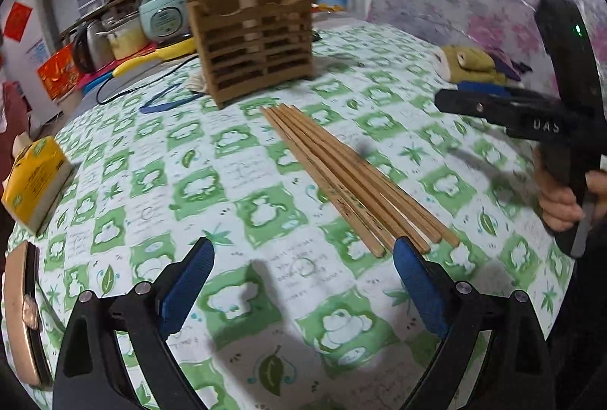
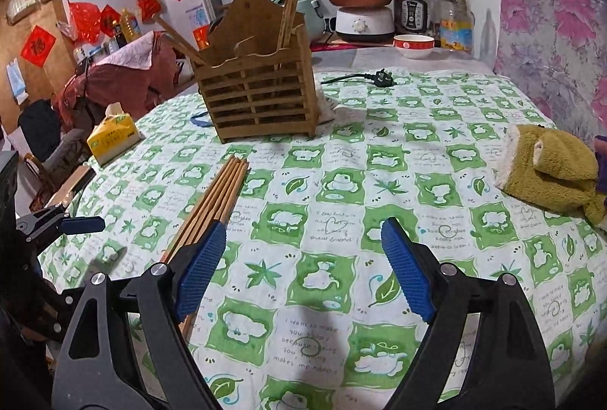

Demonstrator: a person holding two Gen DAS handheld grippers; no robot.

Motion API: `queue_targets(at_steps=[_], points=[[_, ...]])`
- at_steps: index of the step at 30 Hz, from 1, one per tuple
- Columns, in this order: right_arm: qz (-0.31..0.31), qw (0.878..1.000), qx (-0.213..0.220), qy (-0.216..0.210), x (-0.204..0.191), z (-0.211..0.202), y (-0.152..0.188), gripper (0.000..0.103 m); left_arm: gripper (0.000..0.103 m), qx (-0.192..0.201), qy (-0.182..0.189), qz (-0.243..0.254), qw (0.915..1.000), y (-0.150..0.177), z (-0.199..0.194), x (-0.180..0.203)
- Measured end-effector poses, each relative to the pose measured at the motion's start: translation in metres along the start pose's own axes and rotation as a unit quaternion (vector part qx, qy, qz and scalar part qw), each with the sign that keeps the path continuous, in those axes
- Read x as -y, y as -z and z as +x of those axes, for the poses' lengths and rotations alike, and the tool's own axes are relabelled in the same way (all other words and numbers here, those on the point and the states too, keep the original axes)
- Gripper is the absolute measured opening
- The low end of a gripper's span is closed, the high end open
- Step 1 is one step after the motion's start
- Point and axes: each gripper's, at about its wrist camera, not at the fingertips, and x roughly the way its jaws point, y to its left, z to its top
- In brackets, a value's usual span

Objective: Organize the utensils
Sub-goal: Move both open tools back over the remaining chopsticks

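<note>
A bundle of slim tan wooden chopsticks lay side by side on the green-and-white checked tablecloth, in front of the slatted brown wooden utensil holder; they looked light, stiff and slippery, best pinched near the thick ends; the left gripper and right gripper both gaped wide and empty; only the right view showed the olive plush cloth in full.

Even indoor light, soft shadows on the tablecloth, strong fisheye bending (dark vignetted corners), slightly blurred background
</note>
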Motion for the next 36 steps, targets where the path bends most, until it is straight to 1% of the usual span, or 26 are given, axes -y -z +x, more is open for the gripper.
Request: queue_targets(at_steps=[10,13,17,20,23,27,30,33,36], points=[[-0.007,1.0,-0.009,0.0,-0.003,0.004,0.0,0.083,0.094,-0.046,-0.034,0.043,0.9974,-0.003,0.022,0.014],[-0.01,1.0,-0.013,-0.001,-0.004,0.006,0.001,0.083,0.098,-0.05,-0.043,0.042,0.997,-0.004,0.026,0.013],[-0.016,1.0,-0.021,-0.004,-0.007,0.008,0.002,0.083,0.099,-0.064,-0.037,0.005,0.9973,-0.007,0.033,-0.001],[-0.019,0.999,-0.027,-0.013,-0.008,0.008,0.003,0.083,0.099,-0.08,-0.021,-0.057,0.9949,-0.008,0.038,-0.026],[-0.031,0.998,-0.044,-0.029,-0.01,0.008,0.008,0.083,0.099,-0.079,-0.04,-0.08,0.9929,-0.008,0.037,-0.036],[-0.076,0.993,-0.075,-0.059,-0.022,0.002,0.022,0.083,0.099,-0.079,-0.045,-0.075,0.993,-0.007,0.036,-0.034],[-0.118,0.985,-0.1,-0.082,-0.037,0.001,0.032,0.084,0.099,-0.079,-0.045,-0.075,0.993,-0.007,0.036,-0.032],[-0.174,0.975,-0.118,-0.073,-0.058,0.004,0.043,0.084,0.099,-0.079,-0.044,-0.076,0.993,-0.007,0.036,-0.032],[-0.222,0.966,-0.124,-0.048,-0.076,0.005,0.053,0.084,0.099,-0.079,-0.045,-0.076,0.993,-0.007,0.035,-0.032]])
